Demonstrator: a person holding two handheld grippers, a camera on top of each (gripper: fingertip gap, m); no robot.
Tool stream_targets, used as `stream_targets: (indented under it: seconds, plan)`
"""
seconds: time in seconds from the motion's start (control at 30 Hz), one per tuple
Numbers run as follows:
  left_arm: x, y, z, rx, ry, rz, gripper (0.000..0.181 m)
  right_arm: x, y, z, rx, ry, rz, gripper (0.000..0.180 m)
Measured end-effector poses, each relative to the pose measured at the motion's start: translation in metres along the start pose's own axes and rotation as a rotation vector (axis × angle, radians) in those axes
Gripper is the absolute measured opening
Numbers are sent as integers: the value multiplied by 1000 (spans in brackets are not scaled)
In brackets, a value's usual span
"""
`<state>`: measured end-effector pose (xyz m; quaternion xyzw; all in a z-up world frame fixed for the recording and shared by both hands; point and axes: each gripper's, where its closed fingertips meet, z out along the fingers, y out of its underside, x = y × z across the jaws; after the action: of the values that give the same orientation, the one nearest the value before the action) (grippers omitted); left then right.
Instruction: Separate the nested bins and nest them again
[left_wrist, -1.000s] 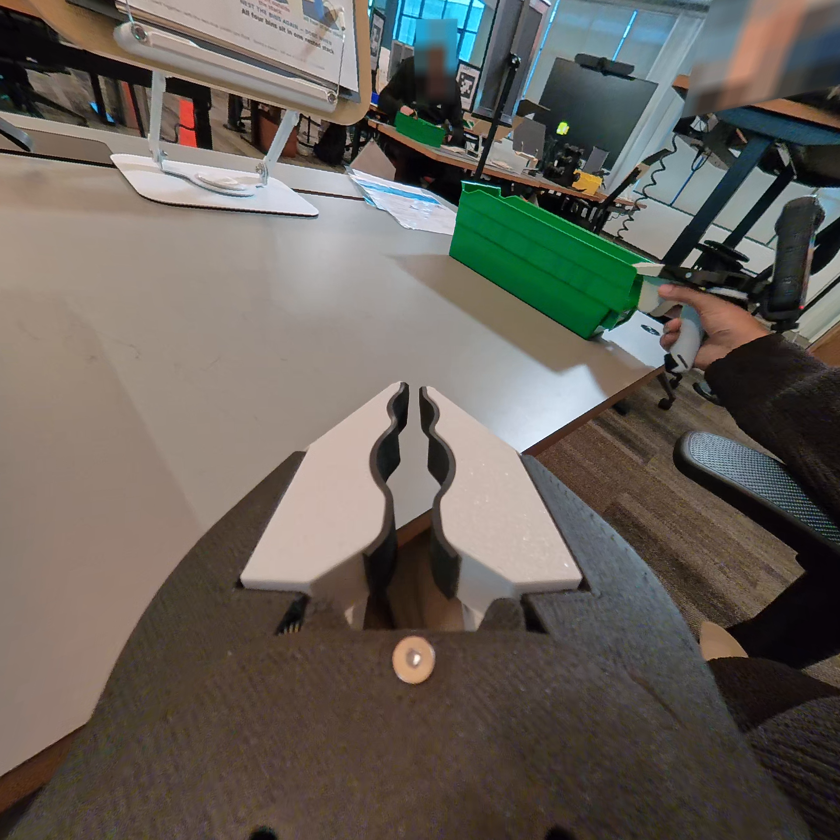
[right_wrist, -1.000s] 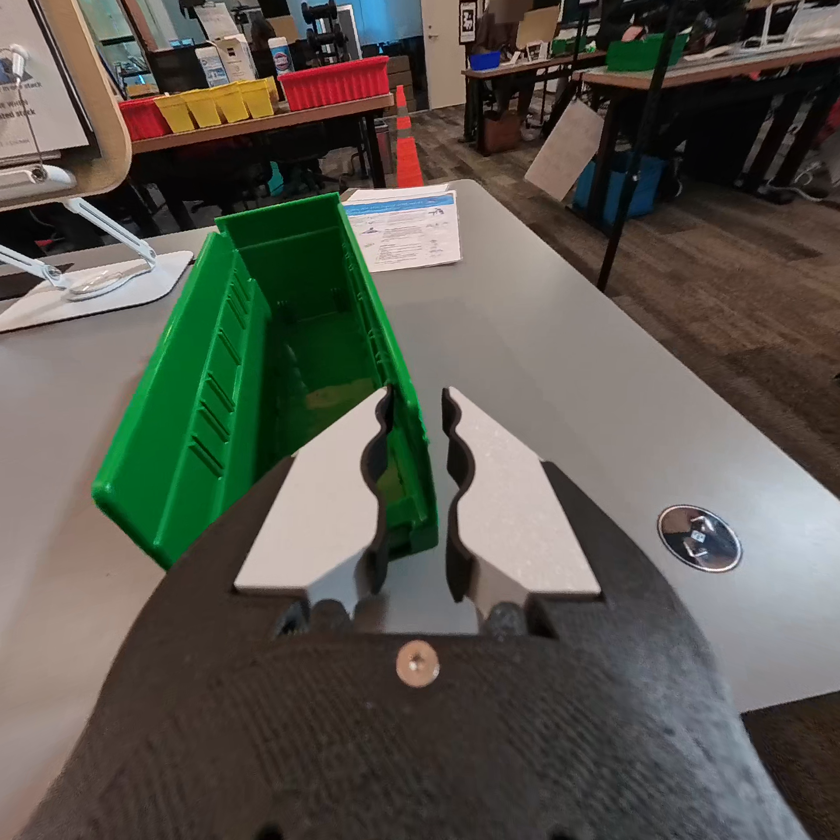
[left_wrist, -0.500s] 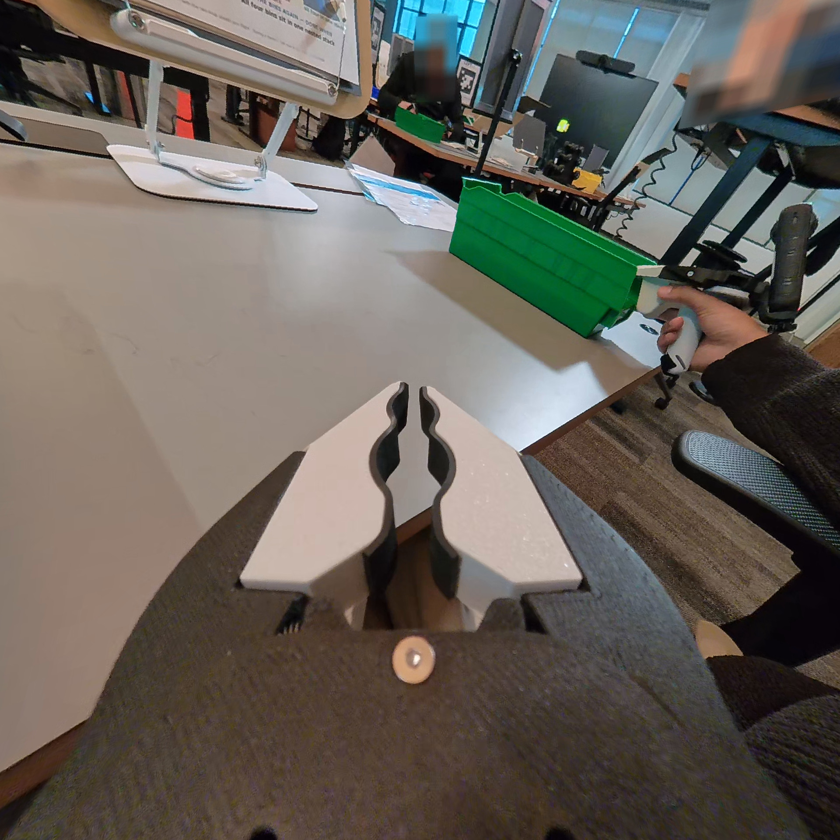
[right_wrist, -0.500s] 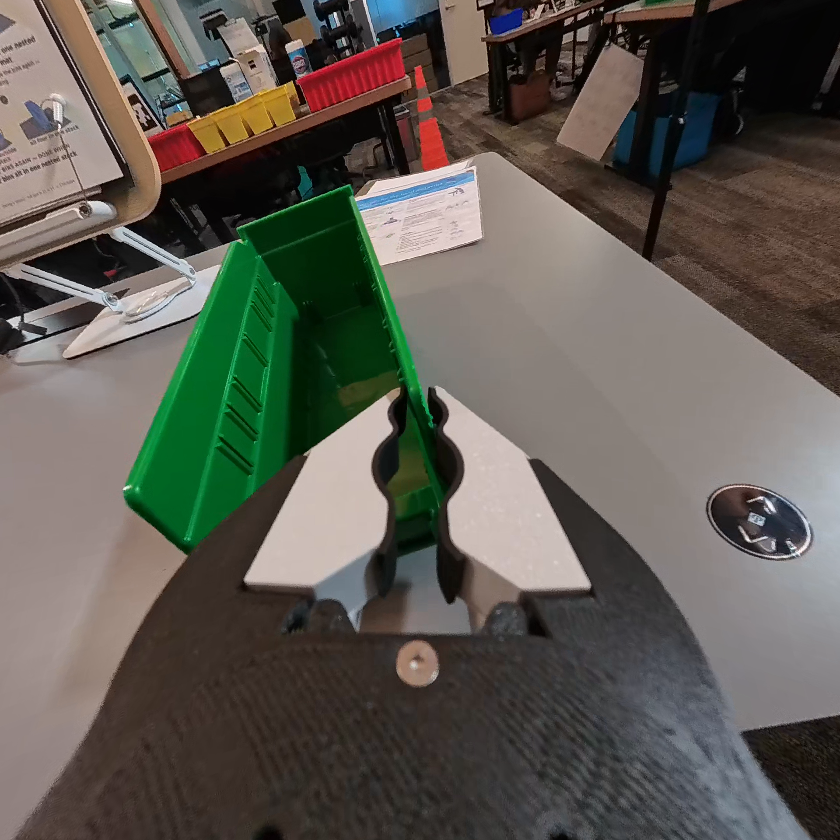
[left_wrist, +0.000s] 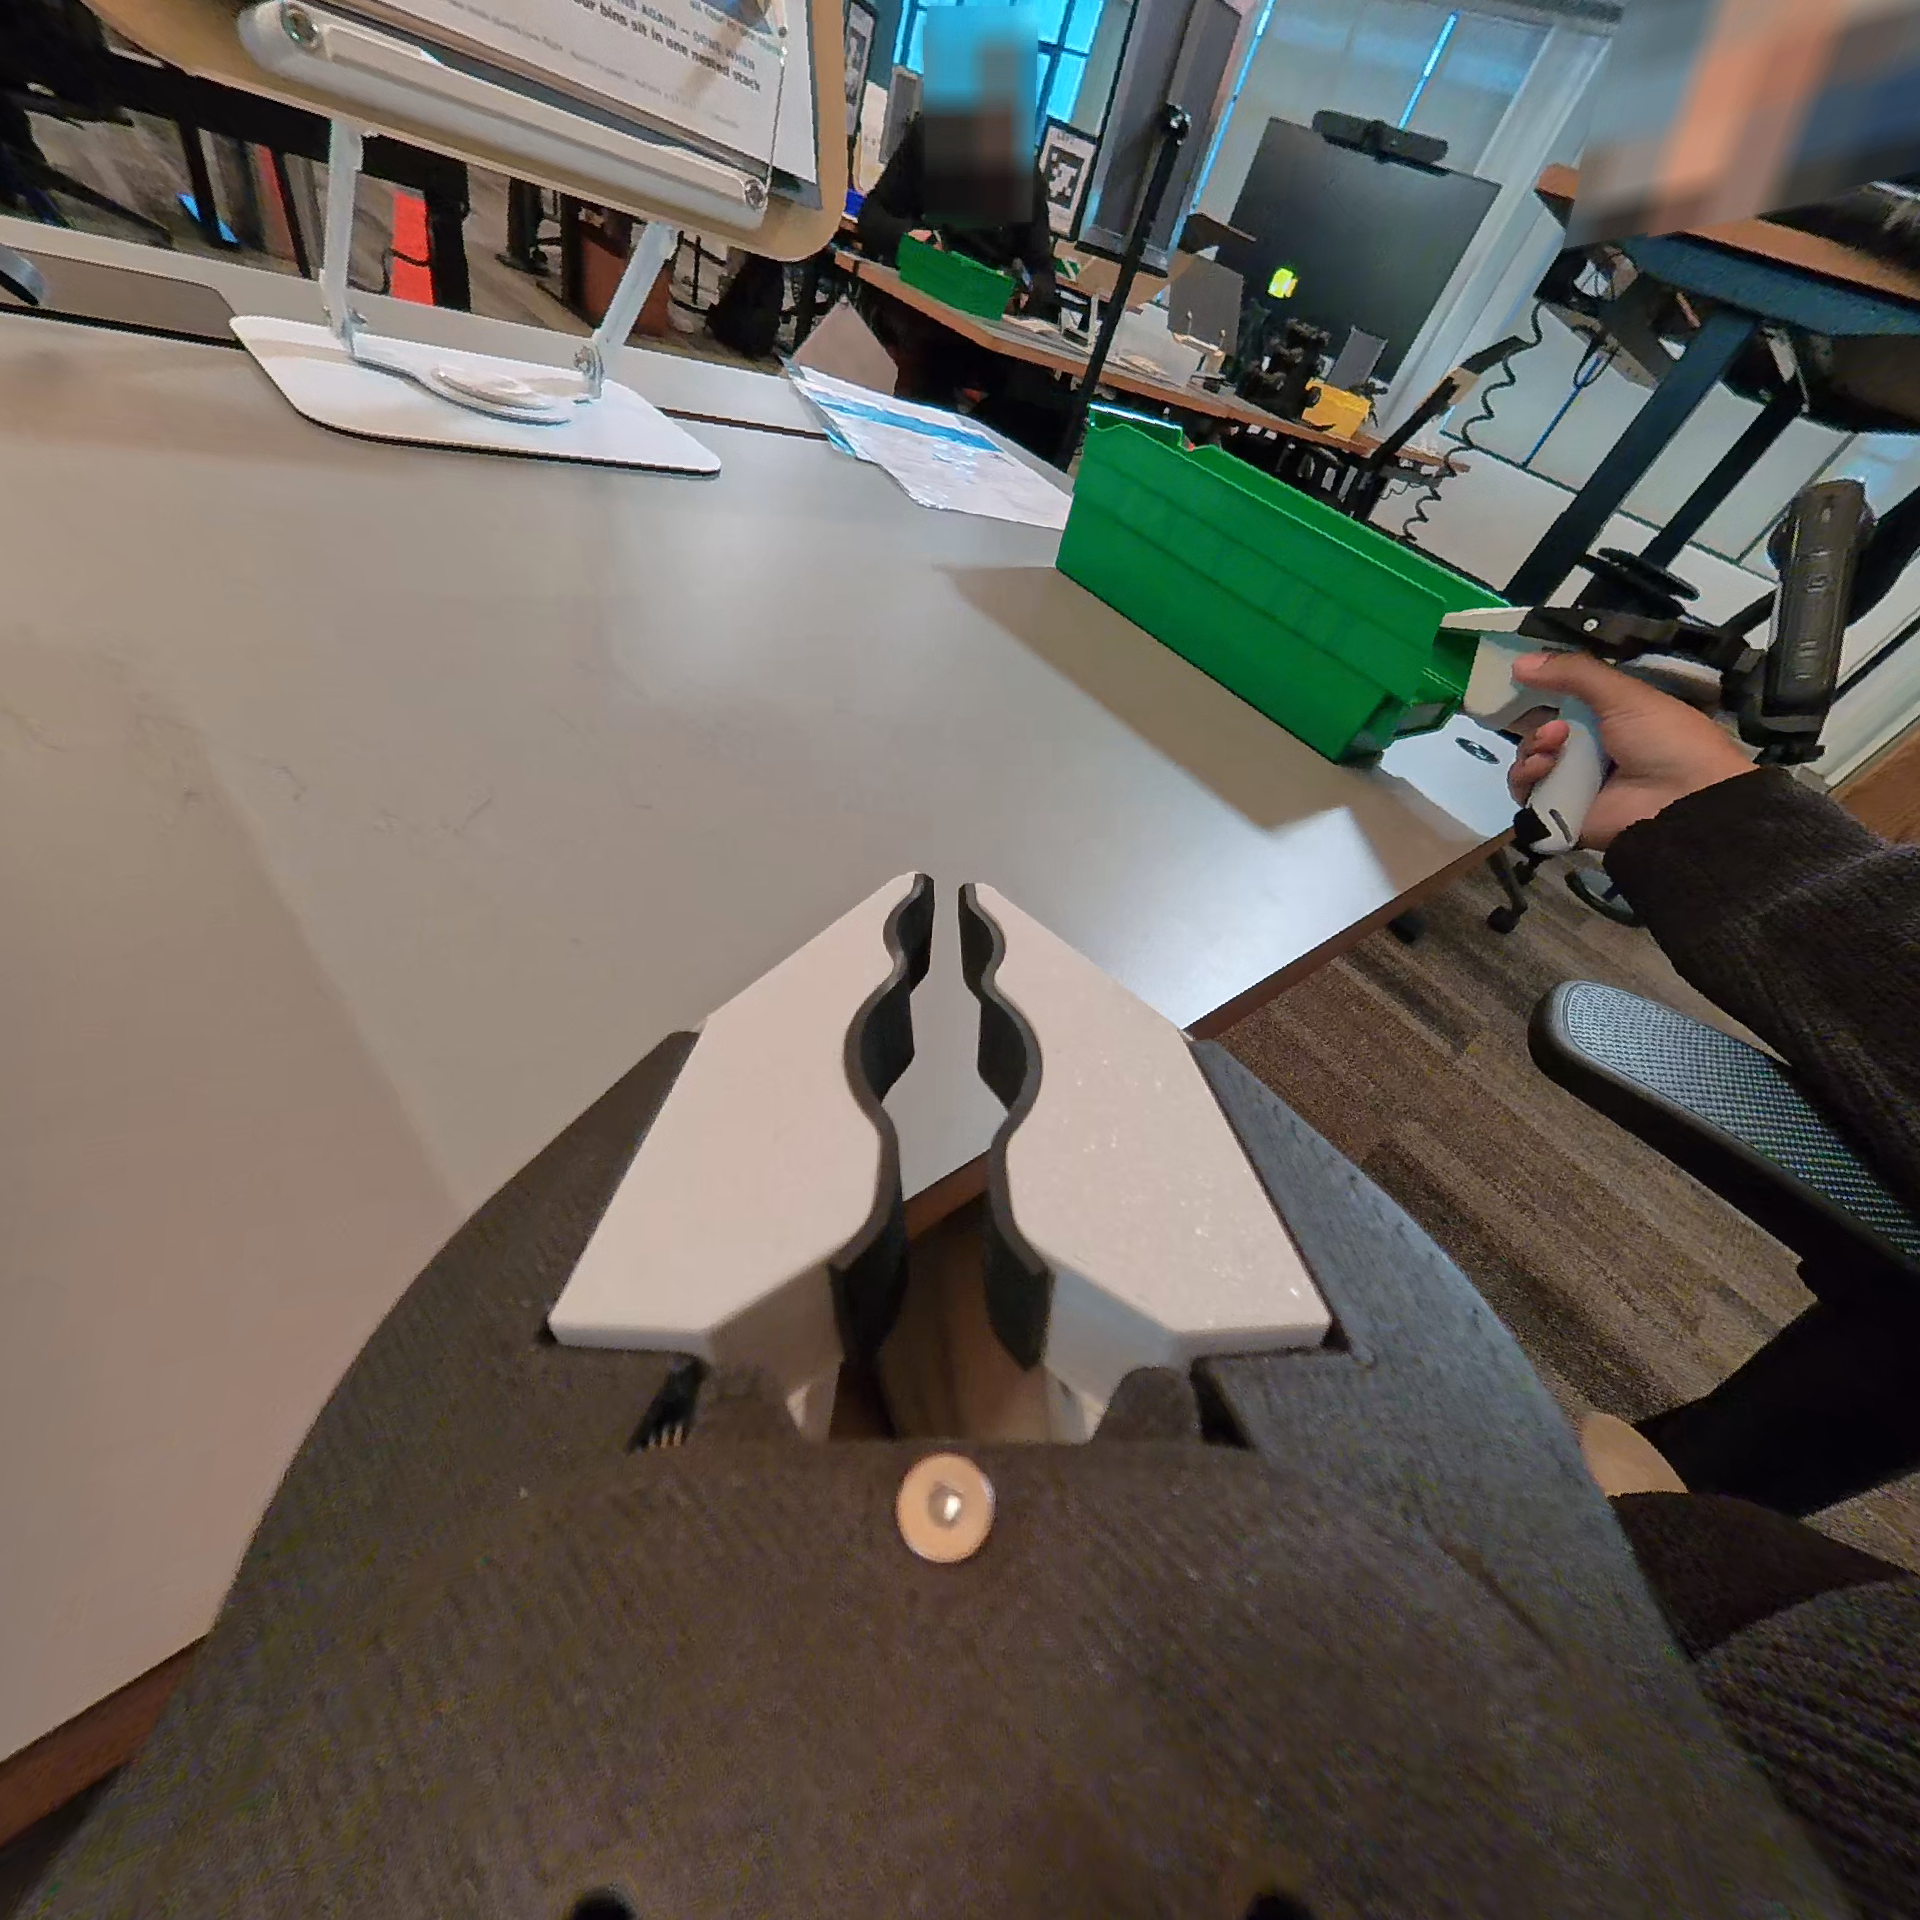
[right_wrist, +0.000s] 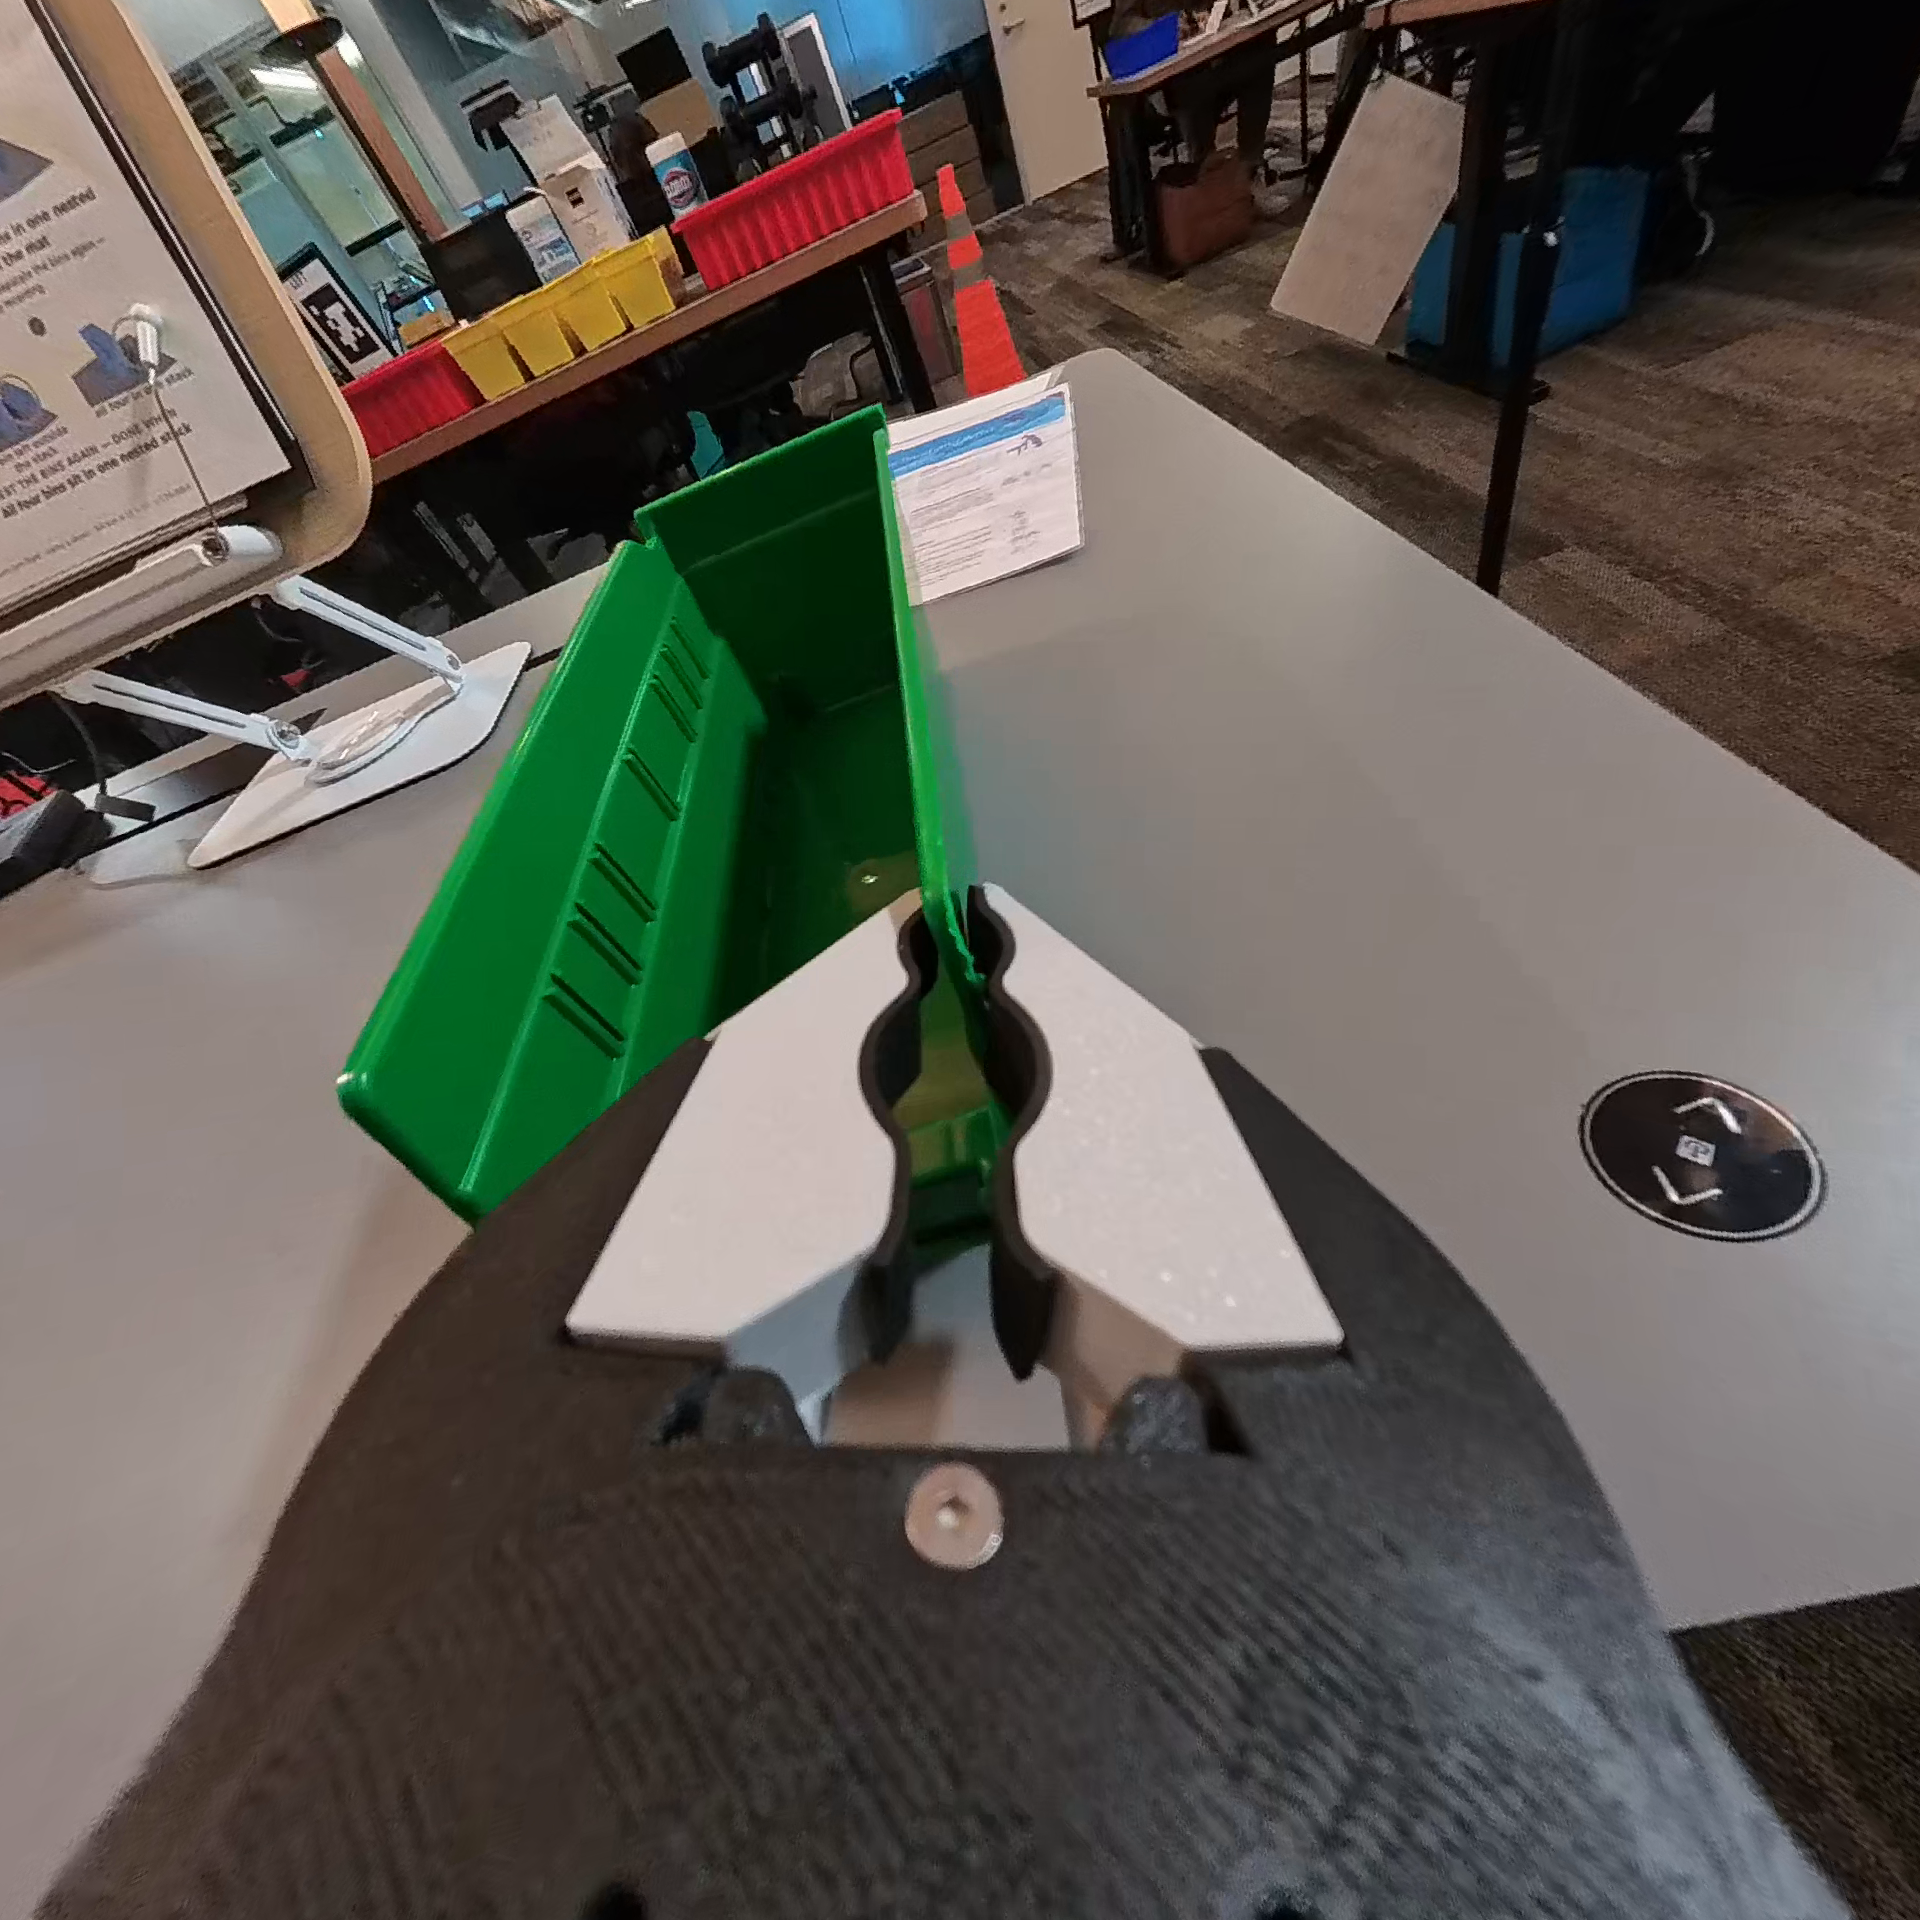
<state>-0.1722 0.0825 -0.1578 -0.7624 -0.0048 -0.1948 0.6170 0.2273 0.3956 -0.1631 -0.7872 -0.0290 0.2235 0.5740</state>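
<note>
Grey table, broad and mostly bare. On it, toward its right end: green bins, long and narrow, open top, slotted inner walls. From the left wrist view they read as a stack, with a seam line along the side; how many are nested I cannot tell. The stack looks tilted, its near end raised off the table. Beyond it, a paper sheet; to the left, a white stand carrying a board.

Right gripper: jaws clamped on the right wall of the bins near the front corner, rim pinched between the dark pads. A hand holds its grip.

Left gripper: over the near table edge, well apart from the bins, jaws nearly together with a thin slit between, holding nothing.

Step in hand, as I judge it: lifting out the top bin. To do it well, pull straight up along the walls, not sideways, so the taper releases. One corner hold may twist or drag the lower bin up too; the left gripper could pin the lower rim.
</note>
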Motion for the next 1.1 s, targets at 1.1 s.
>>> stream_targets:
  seconds: [1.1]
  plan:
    - [0,2,0,-12,10,-28,2,20,-8,-3,28,198,-81,25]
